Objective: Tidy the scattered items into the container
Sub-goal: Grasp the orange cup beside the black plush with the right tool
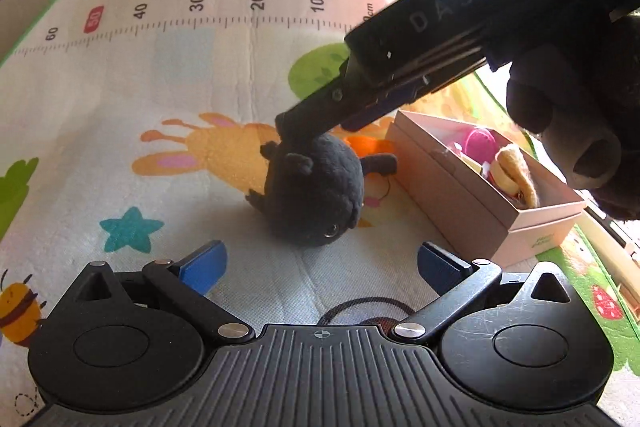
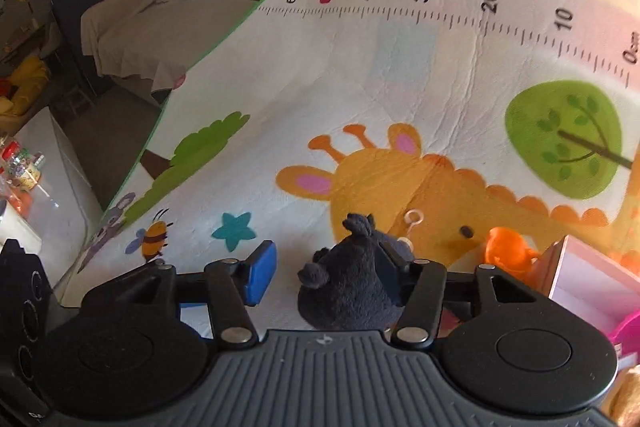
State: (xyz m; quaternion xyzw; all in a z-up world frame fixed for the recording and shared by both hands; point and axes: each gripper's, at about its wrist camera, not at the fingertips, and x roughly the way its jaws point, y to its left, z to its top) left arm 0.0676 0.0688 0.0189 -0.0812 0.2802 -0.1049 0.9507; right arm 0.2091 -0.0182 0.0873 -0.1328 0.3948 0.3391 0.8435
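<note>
On the printed cartoon play mat (image 1: pixel 168 75), the left gripper (image 1: pixel 320 269) hovers with jaws apart and empty, the round dark grey plush toy (image 1: pixel 316 187) lies beyond it between the right gripper's (image 2: pixel 328 277) part-open, unclamped jaws, and the pink cardboard box (image 1: pixel 452 187) sits just right.

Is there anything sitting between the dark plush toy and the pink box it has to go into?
Yes. A small orange toy lies on the mat in the gap between the dark plush toy and the near end of the pink box. Lifted over it, the plush has nothing visible in its way; the box is open-topped.
</note>
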